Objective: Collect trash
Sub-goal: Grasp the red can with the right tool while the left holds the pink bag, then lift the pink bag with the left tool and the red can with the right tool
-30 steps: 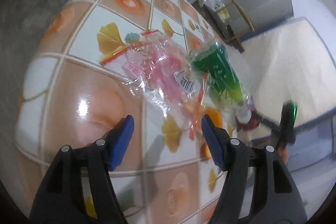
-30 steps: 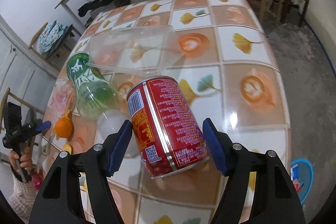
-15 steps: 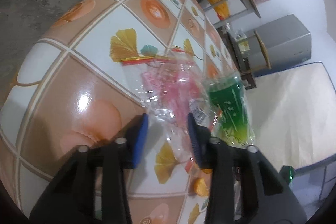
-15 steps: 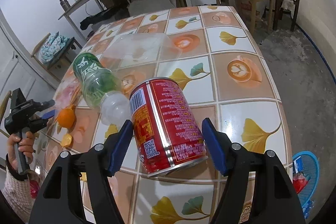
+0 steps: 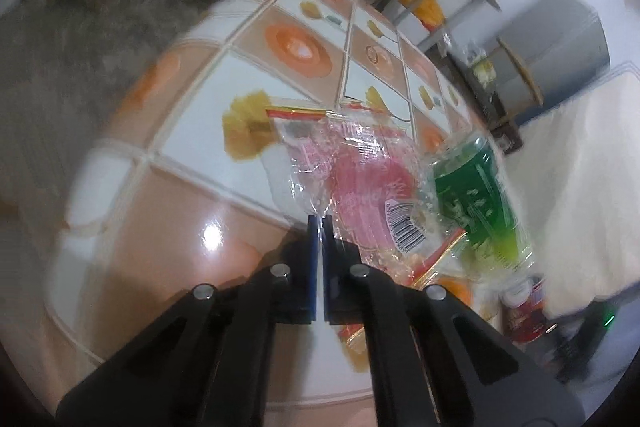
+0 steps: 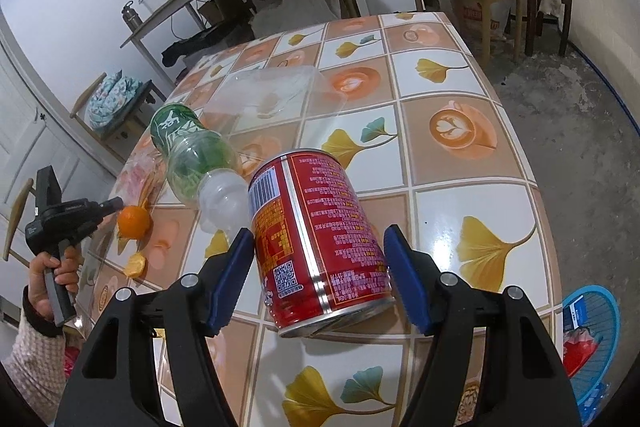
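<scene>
our left gripper (image 5: pixel 319 223) has just been closing and now pinches the near edge of the clear plastic wrapper (image 5: pixel 352 167) between its blue pads, so we are grasping it at the near edge of the table (image 5: pixel 168 235). the wrapper is crinkled, with pink print, a barcode and a red strip along its far edge, and it lies flat on the tiled tabletop, its right side against the green plastic bottle (image 5: pixel 472 187). our right gripper (image 6: pixel 320 267) stands apart around the red can (image 6: pixel 316 239), jaws open, one blue pad on each side of it and a sliver of gap showing at both; the can lies tilted on the table. just beyond it lies the same bottle on its side, its neck towards the can, then a clear plastic container (image 6: pixel 276 95) farther back. an orange (image 6: pixel 134 223) and a piece of peel (image 6: pixel 134 265) sit near the table's left edge, by our left hand (image 6: pixel 56 267). a blue basket (image 6: pixel 592 339) stands on the floor at right.
</scene>
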`<state>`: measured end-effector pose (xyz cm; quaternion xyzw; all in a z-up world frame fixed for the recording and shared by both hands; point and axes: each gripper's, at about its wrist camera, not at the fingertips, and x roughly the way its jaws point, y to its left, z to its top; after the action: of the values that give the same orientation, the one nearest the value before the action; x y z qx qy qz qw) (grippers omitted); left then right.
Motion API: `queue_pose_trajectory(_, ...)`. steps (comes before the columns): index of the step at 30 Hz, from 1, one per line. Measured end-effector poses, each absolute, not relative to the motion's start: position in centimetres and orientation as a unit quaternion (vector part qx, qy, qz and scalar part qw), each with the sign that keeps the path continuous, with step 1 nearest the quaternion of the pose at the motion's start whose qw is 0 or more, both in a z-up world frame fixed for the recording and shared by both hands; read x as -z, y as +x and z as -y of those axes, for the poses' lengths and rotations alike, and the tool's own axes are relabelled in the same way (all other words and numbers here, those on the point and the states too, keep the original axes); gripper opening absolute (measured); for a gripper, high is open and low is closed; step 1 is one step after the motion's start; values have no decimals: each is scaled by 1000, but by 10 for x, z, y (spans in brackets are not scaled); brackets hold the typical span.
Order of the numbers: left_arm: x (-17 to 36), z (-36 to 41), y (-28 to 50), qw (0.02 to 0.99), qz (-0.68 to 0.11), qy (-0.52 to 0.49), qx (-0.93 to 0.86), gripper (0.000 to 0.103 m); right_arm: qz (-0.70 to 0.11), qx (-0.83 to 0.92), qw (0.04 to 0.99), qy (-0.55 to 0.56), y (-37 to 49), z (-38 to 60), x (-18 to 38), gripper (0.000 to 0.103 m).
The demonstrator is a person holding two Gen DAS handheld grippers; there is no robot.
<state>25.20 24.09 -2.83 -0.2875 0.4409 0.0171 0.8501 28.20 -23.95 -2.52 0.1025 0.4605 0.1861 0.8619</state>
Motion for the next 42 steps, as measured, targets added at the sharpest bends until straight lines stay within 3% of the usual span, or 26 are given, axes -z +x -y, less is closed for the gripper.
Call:
queue_pose_trajectory(3, 23, -244, 257, 861, -455, -227, -15, 2, -461, -184, 863, 99, 282, 239, 25, 65)
queue_pose_trajectory(6, 22, -253, 259, 854, -463, -236, 8, 9, -461, -183, 863, 97, 282, 238, 25, 65)
queue_pose_trajectory(8, 21, -255, 259, 848, -463, -257, 28, 36, -461, -182, 863, 97, 282, 238, 25, 65)
queue_pose_trajectory(10, 21, -256, 259, 842, -456, -284, 44, 53, -461, -182, 863, 97, 282, 238, 24, 65)
queue_pose_trajectory(12, 21, -251, 262, 843, -459, -277, 36, 55, -461, -181, 863, 96, 282, 238, 24, 65)
queue_pose_trajectory(17, 19, -218, 270, 866, -470, -171, -11, 49, -461, -180, 864, 96, 281, 237, 24, 65)
queue_pose_trajectory(19, 20, -196, 270, 878, -469, -82, -44, 37, -459, -179, 865, 95, 281, 237, 24, 65)
queue_pose_trajectory(21, 22, -182, 269, 884, -462, -28, -59, 33, -457, -177, 867, 92, 280, 236, 24, 65)
queue_pose_trajectory(26, 21, -179, 265, 891, -449, -9, -64, 9, -451, -174, 872, 74, 277, 231, 23, 65)
queue_pose_trajectory(31, 18, -184, 256, 897, -440, -21, -49, 3, -445, -168, 878, 54, 272, 227, 21, 64)
queue_pose_trajectory(42, -12, -184, 230, 921, -384, -53, -19, 2, -440, -155, 881, 77, 260, 242, 16, 63)
